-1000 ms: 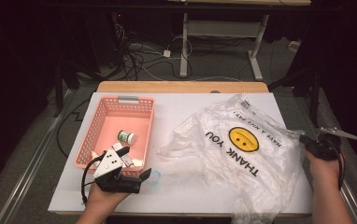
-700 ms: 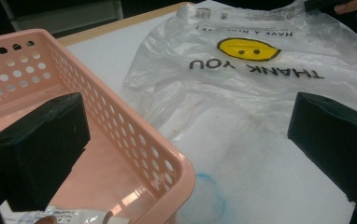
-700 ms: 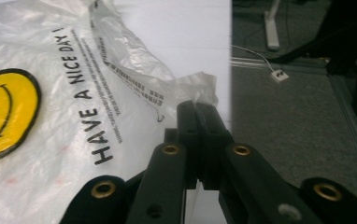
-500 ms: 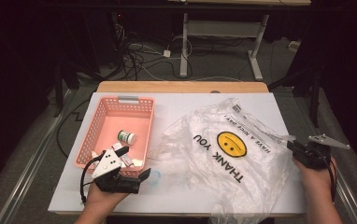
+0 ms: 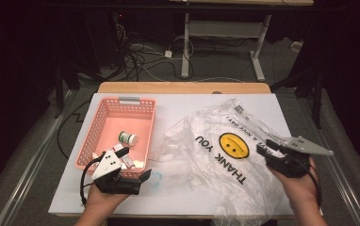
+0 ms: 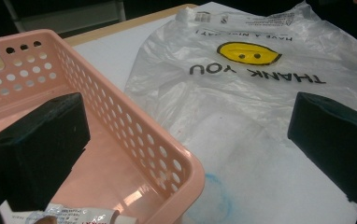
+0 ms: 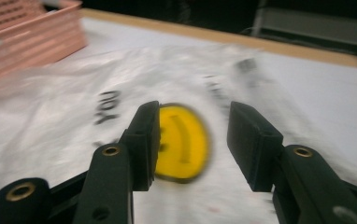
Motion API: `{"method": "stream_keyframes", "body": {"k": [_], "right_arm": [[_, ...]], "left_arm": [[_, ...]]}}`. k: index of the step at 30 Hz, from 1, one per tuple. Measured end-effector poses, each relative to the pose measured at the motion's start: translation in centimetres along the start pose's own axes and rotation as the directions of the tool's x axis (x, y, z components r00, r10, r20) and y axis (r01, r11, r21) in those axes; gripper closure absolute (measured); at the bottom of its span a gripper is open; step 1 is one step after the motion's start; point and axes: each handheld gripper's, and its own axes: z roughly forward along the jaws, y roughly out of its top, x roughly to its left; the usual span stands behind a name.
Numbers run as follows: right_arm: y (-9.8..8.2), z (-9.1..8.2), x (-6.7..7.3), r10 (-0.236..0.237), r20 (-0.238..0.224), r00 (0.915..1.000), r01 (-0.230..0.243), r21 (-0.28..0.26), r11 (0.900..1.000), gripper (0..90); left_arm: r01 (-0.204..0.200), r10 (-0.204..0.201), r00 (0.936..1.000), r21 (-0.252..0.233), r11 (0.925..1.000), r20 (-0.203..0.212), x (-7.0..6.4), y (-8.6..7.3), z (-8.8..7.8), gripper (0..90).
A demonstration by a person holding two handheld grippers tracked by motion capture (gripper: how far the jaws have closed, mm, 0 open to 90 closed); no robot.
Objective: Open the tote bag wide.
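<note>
Our right gripper (image 7: 193, 144) has just been opening and its jaws now stand partly apart with nothing between them, hanging over the plastic bag (image 5: 225, 160) near the right edge of the table (image 5: 178, 101); in the right gripper view the yellow smiley face (image 7: 183, 142) shows through the gap, blurred. Our left gripper (image 6: 186, 154) is spread wide and empty at the front left corner of the table: one pad sits over the inside of the pink basket (image 5: 100, 129), the other over the bag's near left fringe, with the basket's front corner between them. We judge the step in hand to be getting a fresh hold on the bag so it can be opened for the basket's contents. To do it well, we should bring the right jaws low onto a raised fold or the rim by the handles at the far side, pinch one layer only, and lift gently so the film does not drag the whole bag. The bag is thin, translucent, crinkled film printed with black "THANK YOU" lettering; it lies flat and rumpled over the right half of the table. The basket is rigid perforated plastic with rounded corners, holding a small white bottle (image 5: 127, 138) with a green label and some small packets (image 6: 64, 215).
</note>
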Motion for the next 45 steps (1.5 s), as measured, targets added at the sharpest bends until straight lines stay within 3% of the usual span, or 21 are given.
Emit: {"method": "stream_keyframes", "body": {"k": [3, 5, 6, 7, 8, 11, 17, 21, 22, 24, 25, 26, 27, 28, 30, 31, 34, 38, 39, 40, 45], "right_arm": [[-0.2, 1.7, 2.6, -0.016, -0.079, 0.9967, 0.018, 0.026, 1.000, 55.4], [-0.2, 2.1, 3.2, -0.021, -0.093, 0.9955, 0.024, 0.035, 0.999, 55.5], [-0.2, 3.1, 4.9, -0.051, -0.135, 0.9895, 0.060, 0.063, 0.996, 56.0], [-0.2, 3.1, 4.9, -0.051, -0.135, 0.9895, 0.060, 0.063, 0.996, 56.0], [-0.1, 4.0, 6.4, -0.070, -0.172, 0.9826, 0.085, 0.081, 0.993, 56.0], [0.2, 5.3, 8.4, -0.109, -0.211, 0.9714, 0.132, 0.100, 0.986, 56.5], [0.1, 7.2, 11.6, -0.165, -0.282, 0.9452, 0.208, 0.129, 0.970, 57.9], [-1.0, 8.4, 12.5, -0.163, -0.316, 0.9346, 0.228, 0.180, 0.957, 56.1], [-1.7, 9.2, 12.5, -0.141, -0.331, 0.9329, 0.223, 0.223, 0.949, 54.0], [-2.0, 9.5, 12.5, -0.140, -0.333, 0.9325, 0.226, 0.235, 0.945, 54.1], [-2.3, 9.8, 12.6, -0.142, -0.333, 0.9321, 0.233, 0.253, 0.939, 54.2], [-3.0, 10.2, 12.8, -0.155, -0.337, 0.9288, 0.257, 0.285, 0.923, 58.3], [-3.0, 10.2, 12.8, -0.155, -0.337, 0.9288, 0.257, 0.285, 0.923, 58.3], [-3.2, 10.0, 13.1, -0.197, -0.306, 0.9317, 0.284, 0.275, 0.918, 69.4], [-3.3, 9.9, 13.0, -0.203, -0.290, 0.9354, 0.284, 0.273, 0.919, 88.0], [-3.3, 9.9, 12.9, -0.202, -0.285, 0.9370, 0.281, 0.275, 0.919, 90.0], [-3.3, 9.9, 13.0, -0.206, -0.280, 0.9377, 0.285, 0.277, 0.918, 90.0], [-2.9, 10.5, 12.1, -0.177, -0.217, 0.9602, 0.233, 0.273, 0.933, 90.0], [-2.9, 10.5, 12.1, -0.177, -0.217, 0.9602, 0.233, 0.273, 0.933, 90.0], [-2.4, 10.9, 11.2, -0.156, -0.188, 0.9697, 0.203, 0.266, 0.942, 90.0], [-1.2, 12.2, 9.2, -0.117, -0.118, 0.9861, 0.143, 0.248, 0.958, 90.0]], "left_arm": [[0.003, -0.003, 1.0000, -0.004, 1.0000, -0.001, 0.1, 0.0, 0.0, 0.0], [0.007, -0.007, 1.0000, -0.004, 1.0000, -0.002, 0.2, 0.0, 0.0, 0.0], [0.008, -0.008, 1.0000, -0.003, 1.0000, -0.001, 0.2, -0.1, 0.0, 0.0], [0.008, -0.008, 1.0000, -0.002, 1.0000, -0.001, 0.2, -0.1, 0.1, 0.0], [0.008, -0.008, 1.0000, -0.001, 1.0000, 0.000, 0.3, -0.1, 0.1, 0.0], [0.008, -0.008, 1.0000, -0.001, 1.0000, 0.001, 0.3, -0.1, 0.0, 0.0], [0.020, -0.020, 0.9998, -0.002, 0.9998, -0.002, 0.6, -0.3, 0.0, 0.0], [0.020, -0.020, 0.9998, 0.005, 0.9998, 0.000, 0.5, -0.3, 0.1, 0.0], [0.019, -0.019, 0.9998, 0.006, 0.9998, 0.001, 0.5, -0.3, 0.1, 0.0], [0.017, -0.017, 0.9999, 0.006, 0.9998, 0.002, 0.4, -0.3, 0.2, 0.0], [0.016, -0.016, 0.9999, 0.006, 0.9999, 0.002, 0.4, -0.3, 0.2, 0.0], [0.015, -0.016, 0.9999, 0.006, 0.9999, 0.001, 0.4, -0.3, 0.2, 0.0], [0.015, -0.015, 0.9999, 0.006, 0.9999, 0.001, 0.4, -0.3, 0.2, 0.0], [0.017, -0.017, 0.9999, 0.008, 0.9998, 0.001, 0.4, -0.3, 0.2, 0.0], [0.019, -0.019, 0.9998, 0.009, 0.9998, 0.002, 0.5, -0.3, 0.3, 0.0], [0.018, -0.018, 0.9998, 0.010, 0.9998, 0.003, 0.5, -0.3, 0.3, 0.0], [0.015, -0.015, 0.9999, 0.009, 0.9998, 0.003, 0.5, -0.3, 0.2, 0.0], [0.012, -0.012, 0.9999, 0.006, 0.9999, 0.005, 0.3, -0.2, 0.2, 0.0], [0.012, -0.012, 0.9999, 0.006, 0.9999, 0.005, 0.3, -0.2, 0.2, 0.0], [0.011, -0.011, 0.9999, 0.006, 0.9999, 0.006, 0.3, -0.2, 0.2, 0.0], [0.011, -0.011, 0.9999, 0.007, 0.9999, 0.009, 0.2, -0.2, 0.4, 0.0]]}}
